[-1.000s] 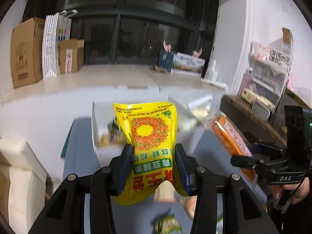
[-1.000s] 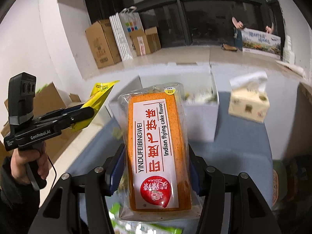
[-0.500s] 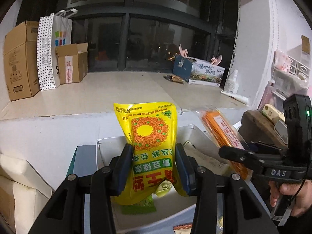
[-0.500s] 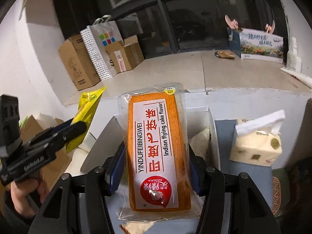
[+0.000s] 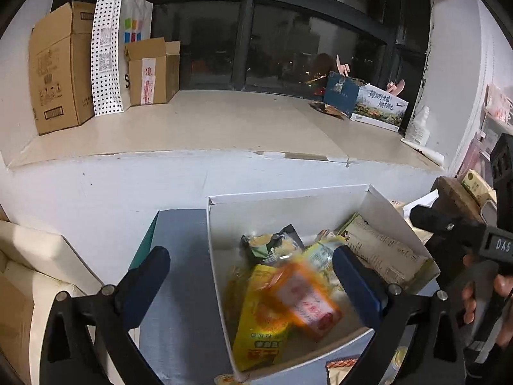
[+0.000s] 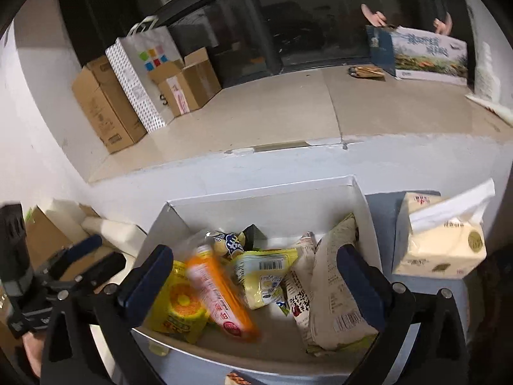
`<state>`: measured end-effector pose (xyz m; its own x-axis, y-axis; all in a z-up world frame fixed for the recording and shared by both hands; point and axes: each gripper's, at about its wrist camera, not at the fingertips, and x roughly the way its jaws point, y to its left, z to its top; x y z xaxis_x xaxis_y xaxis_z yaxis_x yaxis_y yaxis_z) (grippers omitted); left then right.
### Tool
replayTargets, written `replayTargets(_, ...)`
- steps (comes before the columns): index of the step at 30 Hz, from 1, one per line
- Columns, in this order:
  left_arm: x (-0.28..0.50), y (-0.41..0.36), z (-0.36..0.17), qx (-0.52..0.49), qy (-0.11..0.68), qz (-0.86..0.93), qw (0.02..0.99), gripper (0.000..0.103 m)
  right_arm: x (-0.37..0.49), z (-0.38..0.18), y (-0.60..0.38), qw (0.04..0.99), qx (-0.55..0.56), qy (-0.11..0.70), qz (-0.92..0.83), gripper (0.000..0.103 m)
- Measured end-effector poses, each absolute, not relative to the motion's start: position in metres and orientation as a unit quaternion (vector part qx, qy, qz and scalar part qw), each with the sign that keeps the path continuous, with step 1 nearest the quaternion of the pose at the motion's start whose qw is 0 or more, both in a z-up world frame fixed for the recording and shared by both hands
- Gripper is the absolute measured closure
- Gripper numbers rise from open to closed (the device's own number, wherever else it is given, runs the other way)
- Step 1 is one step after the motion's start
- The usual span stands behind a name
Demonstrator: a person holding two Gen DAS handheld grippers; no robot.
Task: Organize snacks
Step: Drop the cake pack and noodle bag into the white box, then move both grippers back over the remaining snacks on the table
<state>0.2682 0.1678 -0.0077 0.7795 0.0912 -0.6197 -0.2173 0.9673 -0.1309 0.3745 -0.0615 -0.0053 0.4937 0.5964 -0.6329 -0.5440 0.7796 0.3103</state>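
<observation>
so both tongs have just sprung open, and neither has anything between its pads now

going left to right in the left wrist view: the left gripper (image 5: 250, 277) has its dark blue rubbery pads spread wide, one over the matte grey-blue table top (image 5: 179, 276), the other over the open white cardboard box (image 5: 288, 194) that sits at the table's back edge against the white wall. Inside the box, near its front-left corner, lies the glossy yellow crinkly snack pouch (image 5: 259, 330), flat-ish and leaning on the left wall. Right on top of it, tilted and motion-blurred, is the orange cake loaf in clear plastic wrap (image 5: 304, 301), a long brick shape with a white label. Behind those there's a dark green-and-black foil bag (image 5: 272, 243), and along the right wall a pale cream paper-looking packet (image 5: 381, 250)

the right gripper (image 6: 253, 276) shows the same pile from the other side: yellow pouch (image 6: 179, 304) at the left wall, blurred orange loaf (image 6: 221, 298) slanting across it, a small yellow-green sachet with a barcode in the middle, the cream packet upright against the right wall. Just right of the box stands a soft cream tissue pack (image 6: 442, 250) with a sheet sticking up
</observation>
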Motion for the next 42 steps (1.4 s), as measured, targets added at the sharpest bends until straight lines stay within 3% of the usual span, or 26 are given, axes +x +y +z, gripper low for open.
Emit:
replayTargets(13, 0.182, 0.106, 0.008, -0.044, 0.291, 0.022, 0.955, 0.0, 0.27, 0.028, -0.11, 0.886, -0.038, 0.278, 0.37, 0.0)
replayTargets(27, 0.059, 0.045, -0.065, -0.095, 0.343, -0.017, 0.934, 0.0, 0.132, -0.081, -0.202, 0.843, -0.126, 0.338, 0.4, 0.0)
replayTargets(42, 0.04, 0.052, -0.082, -0.128, 0.359, -0.016, 0.924, 0.0, 0.095, -0.139, -0.154, 0.687, -0.338, 0.328, 0.553, 0.0)
